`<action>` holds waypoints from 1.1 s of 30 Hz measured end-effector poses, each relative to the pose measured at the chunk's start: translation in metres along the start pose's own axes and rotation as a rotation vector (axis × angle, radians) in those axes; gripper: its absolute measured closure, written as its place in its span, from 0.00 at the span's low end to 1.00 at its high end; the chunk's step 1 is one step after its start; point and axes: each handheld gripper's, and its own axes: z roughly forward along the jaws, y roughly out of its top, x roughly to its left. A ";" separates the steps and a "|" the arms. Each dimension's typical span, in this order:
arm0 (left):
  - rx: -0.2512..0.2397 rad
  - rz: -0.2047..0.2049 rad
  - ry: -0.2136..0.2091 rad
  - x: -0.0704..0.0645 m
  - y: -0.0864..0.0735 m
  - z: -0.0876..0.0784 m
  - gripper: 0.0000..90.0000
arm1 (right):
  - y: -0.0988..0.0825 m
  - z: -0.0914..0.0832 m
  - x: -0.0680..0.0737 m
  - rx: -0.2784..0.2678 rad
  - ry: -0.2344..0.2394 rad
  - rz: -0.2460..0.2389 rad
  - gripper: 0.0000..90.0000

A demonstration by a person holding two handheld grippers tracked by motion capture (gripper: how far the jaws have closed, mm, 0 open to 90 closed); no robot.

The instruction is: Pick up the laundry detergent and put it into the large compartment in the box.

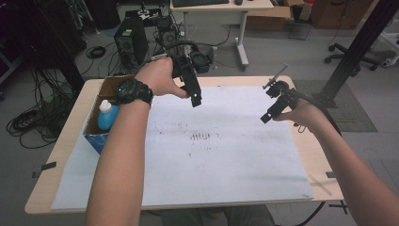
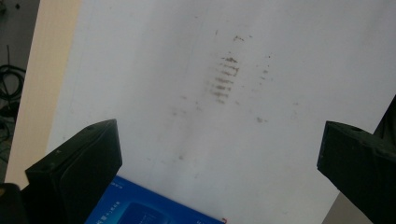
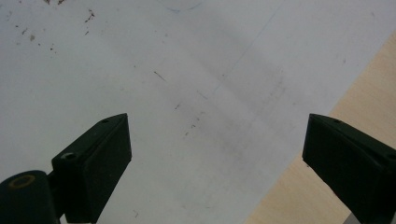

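A white sheet (image 1: pixel 211 155) with a patch of brown smudges (image 1: pixel 201 136) covers most of the wooden table. Held above the sheet's far left part, my left gripper (image 1: pixel 195 100) points down at it. In the left gripper view its jaws stand wide apart and open (image 2: pixel 219 163) over the smudges (image 2: pixel 224 77), nothing between them. My right gripper (image 1: pixel 266 117) hovers over the sheet's far right part. Its jaws are open (image 3: pixel 217 158) above bare sheet near the table's edge.
An open cardboard box (image 1: pixel 101 113) with a blue front sits on the table's left side. It holds a blue bottle with a white cap (image 1: pixel 106 114); a blue corner of the box (image 2: pixel 149 207) lies below my left jaws. Cables, a computer tower (image 1: pixel 131 41) and desks stand beyond the table.
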 end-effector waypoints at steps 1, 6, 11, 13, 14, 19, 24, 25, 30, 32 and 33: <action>0.002 -0.002 0.002 0.000 0.000 0.000 0.00 | 0.000 0.000 0.000 -0.001 0.000 0.001 0.09; 0.000 -0.003 0.000 0.000 0.000 -0.002 0.00 | -0.002 -0.002 -0.001 -0.003 -0.002 0.005 0.09; -0.001 -0.002 0.002 -0.002 0.001 -0.002 0.00 | -0.002 -0.004 -0.002 -0.006 -0.003 0.007 0.09; -0.002 0.000 0.001 -0.002 0.001 -0.003 0.00 | -0.002 -0.004 -0.002 -0.007 -0.004 0.007 0.09; 0.001 0.000 0.002 -0.002 0.001 -0.002 0.00 | -0.002 -0.004 -0.002 -0.006 -0.004 0.007 0.09; 0.018 0.007 0.004 -0.003 0.002 0.000 0.00 | -0.002 -0.003 0.000 -0.005 -0.002 0.002 0.09; 0.015 0.004 0.001 -0.002 0.002 0.000 0.00 | -0.002 -0.004 -0.002 -0.006 -0.003 0.007 0.09; 0.009 -0.001 0.001 -0.002 0.001 0.000 0.00 | -0.002 -0.005 -0.002 -0.007 -0.004 0.007 0.09; 0.013 -0.002 0.003 -0.002 0.002 0.001 0.00 | -0.002 -0.005 -0.002 -0.006 -0.005 0.007 0.09; 0.019 -0.001 0.001 -0.002 0.002 0.001 0.00 | -0.002 -0.004 -0.002 -0.005 -0.005 0.005 0.09; 0.017 0.003 0.003 -0.002 0.002 0.000 0.00 | -0.002 -0.004 -0.002 -0.005 -0.004 0.005 0.09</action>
